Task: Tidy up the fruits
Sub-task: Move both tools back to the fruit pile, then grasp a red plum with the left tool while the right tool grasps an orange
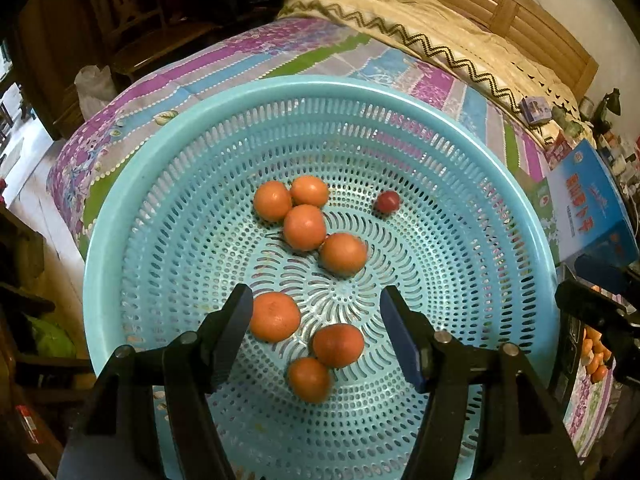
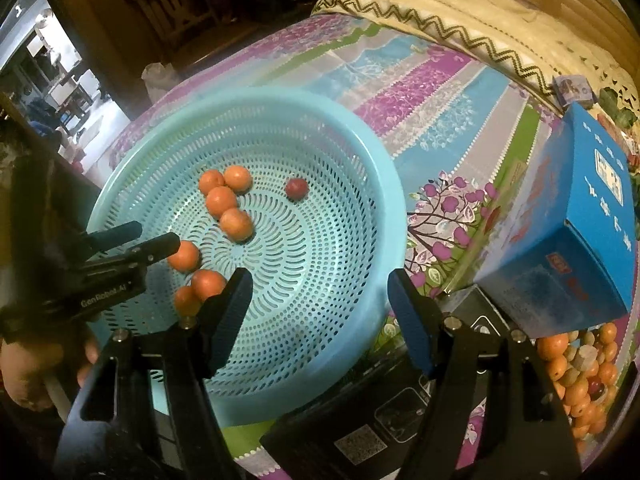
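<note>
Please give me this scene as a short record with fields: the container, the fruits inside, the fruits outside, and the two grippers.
container: blue perforated basket on patterned cloth
fruits inside: seven oranges, one small red fruit
fruits outside: pile of fruits at right, below blue box
left gripper: open, above basket, holds nothing
right gripper: open, over basket's right rim, holds nothing

Glossy perforated plastic basket (image 1: 120, 208); smooth printed tablecloth (image 2: 420, 92).

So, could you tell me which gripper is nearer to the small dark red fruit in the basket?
Left. The left gripper hangs open over the basket's centre, the red fruit just beyond it; the right gripper is open over the basket's near rim.
</note>
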Demonstrator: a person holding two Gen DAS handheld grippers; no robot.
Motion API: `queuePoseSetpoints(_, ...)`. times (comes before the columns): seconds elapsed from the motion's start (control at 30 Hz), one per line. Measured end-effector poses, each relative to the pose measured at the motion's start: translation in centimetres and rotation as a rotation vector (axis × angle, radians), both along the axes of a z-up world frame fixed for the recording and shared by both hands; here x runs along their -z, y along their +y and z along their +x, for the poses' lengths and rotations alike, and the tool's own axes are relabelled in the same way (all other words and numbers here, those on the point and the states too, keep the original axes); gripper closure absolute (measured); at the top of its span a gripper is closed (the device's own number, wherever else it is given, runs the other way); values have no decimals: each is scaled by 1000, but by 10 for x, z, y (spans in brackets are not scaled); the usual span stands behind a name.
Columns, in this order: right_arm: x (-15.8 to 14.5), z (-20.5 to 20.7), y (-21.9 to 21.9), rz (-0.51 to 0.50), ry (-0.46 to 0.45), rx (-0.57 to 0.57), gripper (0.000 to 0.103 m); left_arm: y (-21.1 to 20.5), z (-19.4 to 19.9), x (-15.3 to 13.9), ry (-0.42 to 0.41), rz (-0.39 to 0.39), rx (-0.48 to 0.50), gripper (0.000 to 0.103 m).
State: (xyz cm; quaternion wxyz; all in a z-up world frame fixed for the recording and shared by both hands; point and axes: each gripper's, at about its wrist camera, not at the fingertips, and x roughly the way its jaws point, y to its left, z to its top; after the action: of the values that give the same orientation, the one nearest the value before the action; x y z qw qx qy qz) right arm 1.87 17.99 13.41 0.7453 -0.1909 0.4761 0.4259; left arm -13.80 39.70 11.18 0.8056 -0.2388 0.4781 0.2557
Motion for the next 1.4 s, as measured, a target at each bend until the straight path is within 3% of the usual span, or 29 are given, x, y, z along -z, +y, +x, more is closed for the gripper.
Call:
queuePoseSetpoints(0.1,-5,-1,-5,29,-12,5,32,0,0,-1,-5,1,-4,36)
queuePoseSetpoints(0.17,-18,-9,-16,92,-68,9,32,-4,-2,-6,-41,4,-5,36)
queuePoseSetpoints(0.27,-40,-32,-54,224,-160,13,32,-27,-3,-26,-146,50,21,36)
queuePoseSetpoints(0.4,-34,-57,-132,301,-254,107,20,-95,6,-65,-308,144,177,23)
queuePoseSetpoints(0.47,-15,-60,-184,294,-270,202,19,-135,10,-82,-401,154,256,15)
queuePoseSetpoints(0.53,5,-58,-232,263,-260,305,19,-184,17,-96,-479,128,378,12)
queuePoseSetpoints(0.67,39,-55,-327,161,-240,504,20,-273,30,-97,-543,41,598,12)
queuePoseSetpoints(0.8,64,-53,-398,119,-136,651,35,-339,58,-58,-456,-32,750,17)
queuePoseSetpoints(0.87,73,-57,-424,124,-112,697,36,-359,81,-25,-368,-84,777,35)
queuePoseSetpoints(0.97,81,-58,-440,148,-87,737,38,-370,110,24,-249,-134,759,53)
queuePoseSetpoints(1.07,89,-54,-447,181,-58,760,38,-373,134,61,-167,-142,716,59)
queuePoseSetpoints(1.23,98,-46,-448,188,-46,743,38,-379,156,85,-151,-130,657,59)
queuePoseSetpoints(1.4,102,-38,-446,186,-52,716,39,-394,173,92,-177,-115,670,59)
